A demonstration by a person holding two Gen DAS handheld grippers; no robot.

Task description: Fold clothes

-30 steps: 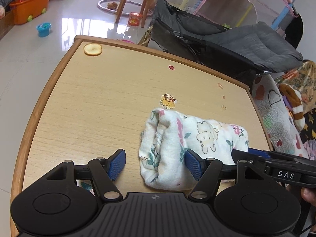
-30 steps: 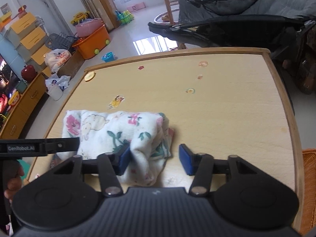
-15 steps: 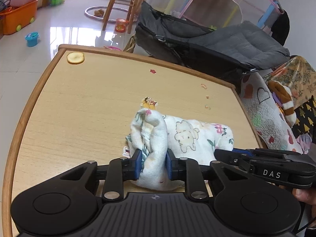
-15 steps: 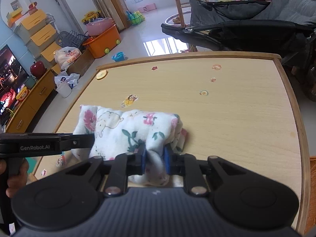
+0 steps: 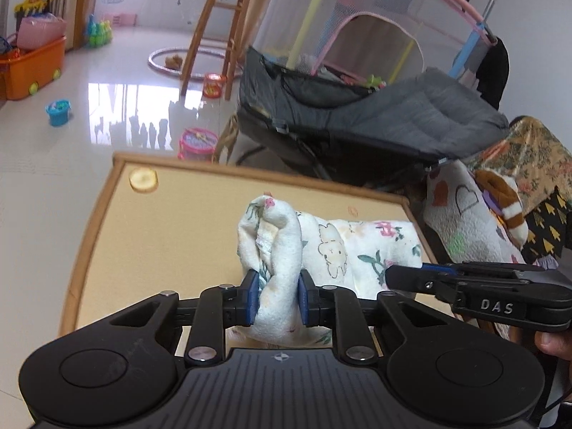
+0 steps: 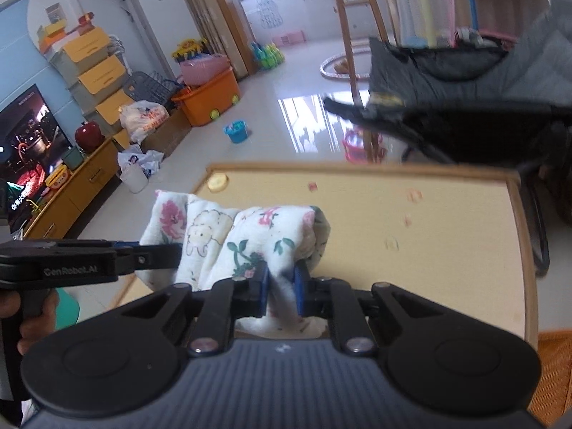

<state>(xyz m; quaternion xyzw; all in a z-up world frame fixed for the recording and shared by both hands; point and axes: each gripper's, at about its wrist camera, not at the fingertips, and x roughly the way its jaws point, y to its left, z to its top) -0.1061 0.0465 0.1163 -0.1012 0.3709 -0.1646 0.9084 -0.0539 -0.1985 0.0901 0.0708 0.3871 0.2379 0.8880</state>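
Note:
A folded white cloth (image 5: 339, 246) with flowers and a sheep print hangs above the light wooden table (image 5: 161, 236). My left gripper (image 5: 277, 296) is shut on its bunched left end, blue pads pressed into the fabric. In the right wrist view the same cloth (image 6: 250, 236) runs leftward, and my right gripper (image 6: 280, 286) pinches its right end, the jaws still closing on the fabric. Each gripper shows in the other's view: the right gripper (image 5: 411, 279) at the cloth's far end, the left gripper (image 6: 157, 254) likewise, with a hand on its handle.
The table (image 6: 429, 243) carries small stickers, among them a round yellow one (image 5: 143, 180). Behind it stand a grey padded lounger (image 5: 393, 125) and wooden stool legs (image 5: 211, 28). Patterned fabrics (image 5: 464, 214) pile at the right. An orange bin (image 5: 32, 68), blue bucket (image 5: 57, 111) and toy drum (image 5: 198, 143) sit on the floor.
Both grippers went from open beside the cloth's ends to shut on them. They then rose, lifting the cloth off the table, and both views tilted up toward the room.

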